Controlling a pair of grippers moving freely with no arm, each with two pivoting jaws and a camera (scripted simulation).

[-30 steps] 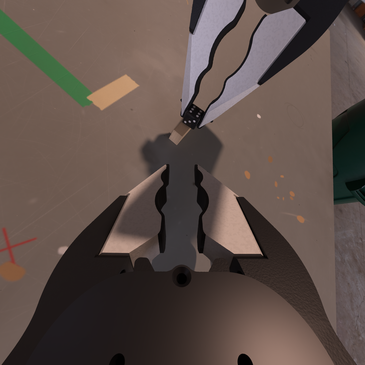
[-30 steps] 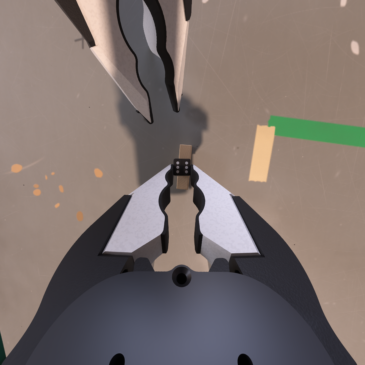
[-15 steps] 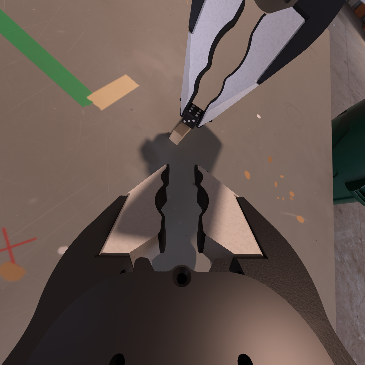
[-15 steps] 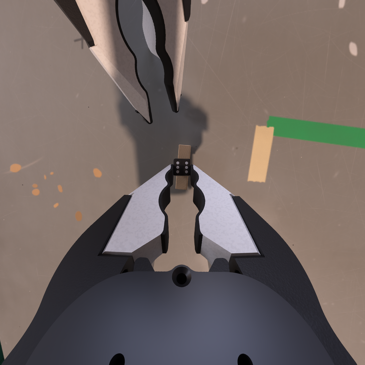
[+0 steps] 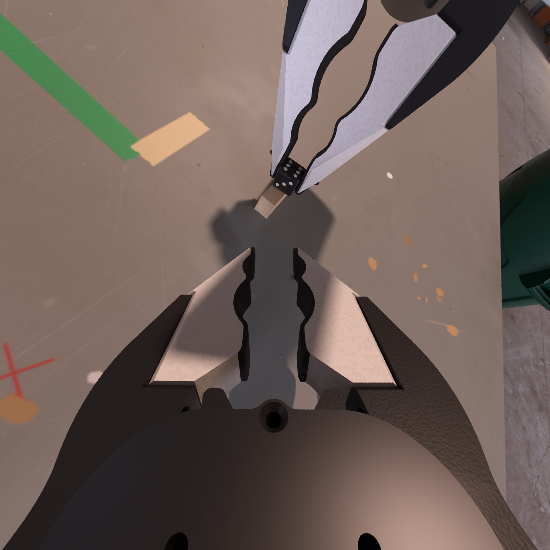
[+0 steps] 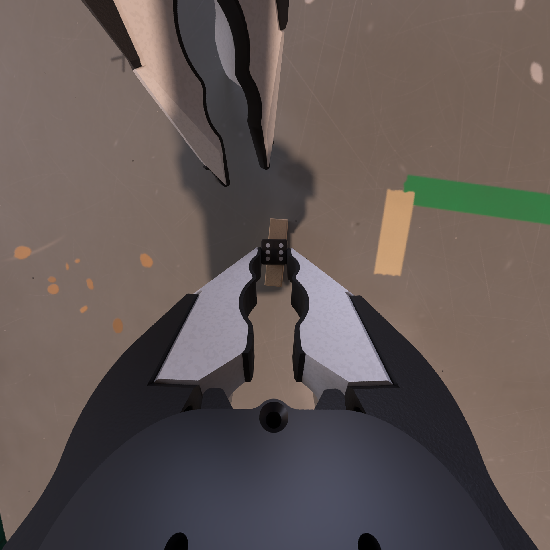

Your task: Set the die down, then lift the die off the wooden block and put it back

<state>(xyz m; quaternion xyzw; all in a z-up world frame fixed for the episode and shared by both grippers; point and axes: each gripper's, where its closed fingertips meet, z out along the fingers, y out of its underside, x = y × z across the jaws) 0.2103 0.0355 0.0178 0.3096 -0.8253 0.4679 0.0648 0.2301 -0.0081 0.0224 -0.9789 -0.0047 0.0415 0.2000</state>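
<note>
A small black die (image 6: 274, 251) with white pips sits between the fingertips of my right gripper (image 6: 274, 253), which is shut on it. The die is over the middle of a thin wooden block (image 6: 278, 227) lying on the brown table. I cannot tell whether the die touches the block. In the left wrist view the die (image 5: 288, 177), the block (image 5: 269, 203) and the right gripper (image 5: 285, 183) show ahead. My left gripper (image 5: 273, 253) is open and empty, a short way back from the block. It also shows in the right wrist view (image 6: 245, 175).
Green tape (image 5: 68, 92) joins tan tape (image 5: 171, 138) to the left of the block. Orange paint spots (image 5: 372, 263) lie to the right. A red cross (image 5: 13, 370) is at the near left. A dark green object (image 5: 526, 238) stands past the table's right edge (image 5: 500, 208).
</note>
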